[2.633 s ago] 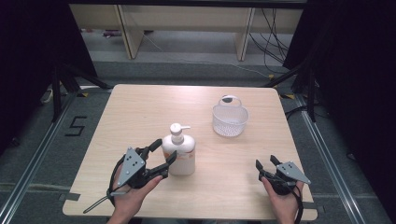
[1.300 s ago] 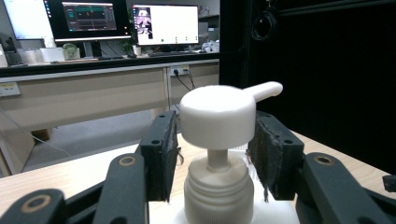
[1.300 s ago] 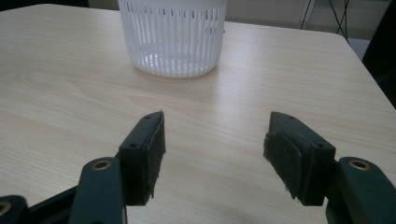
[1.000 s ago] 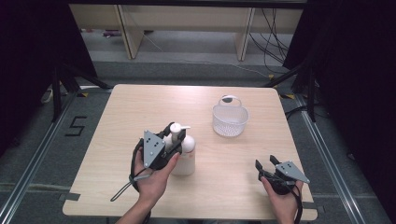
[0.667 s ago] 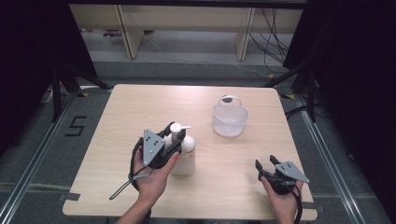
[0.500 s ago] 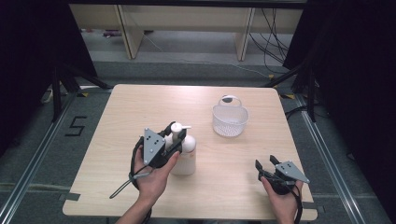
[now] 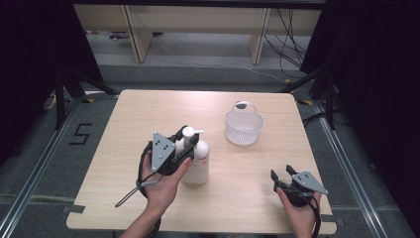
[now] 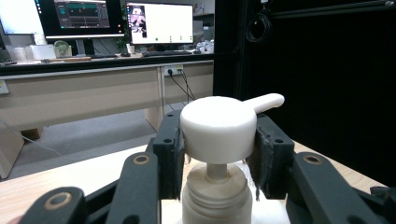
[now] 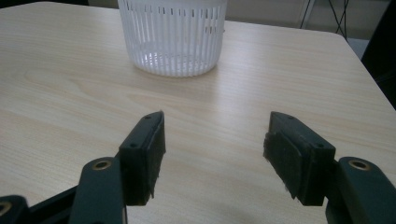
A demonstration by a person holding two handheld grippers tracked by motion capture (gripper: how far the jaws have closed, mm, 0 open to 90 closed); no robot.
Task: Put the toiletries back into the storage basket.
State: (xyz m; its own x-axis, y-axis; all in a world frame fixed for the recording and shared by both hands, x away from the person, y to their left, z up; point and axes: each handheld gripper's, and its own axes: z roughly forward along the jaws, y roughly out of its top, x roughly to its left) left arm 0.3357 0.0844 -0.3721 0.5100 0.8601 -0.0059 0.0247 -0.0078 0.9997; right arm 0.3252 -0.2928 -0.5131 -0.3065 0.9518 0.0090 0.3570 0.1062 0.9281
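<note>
The white pump bottle [image 7: 195, 161] stands upright on the counter [image 7: 119, 129], left of the white slatted basket [image 7: 243, 128]. The left gripper [image 8: 217, 154] has its fingers [image 8: 170, 156] closed on the round pump head [image 8: 218, 128], just above the threaded collar. That smooth plastic head is probably slippery and may sink or turn under load, so the rigid, likely heavy body seems the safer hold. The right gripper [image 9: 212, 156] rests near the counter's edge, fingers wide and empty.
</note>
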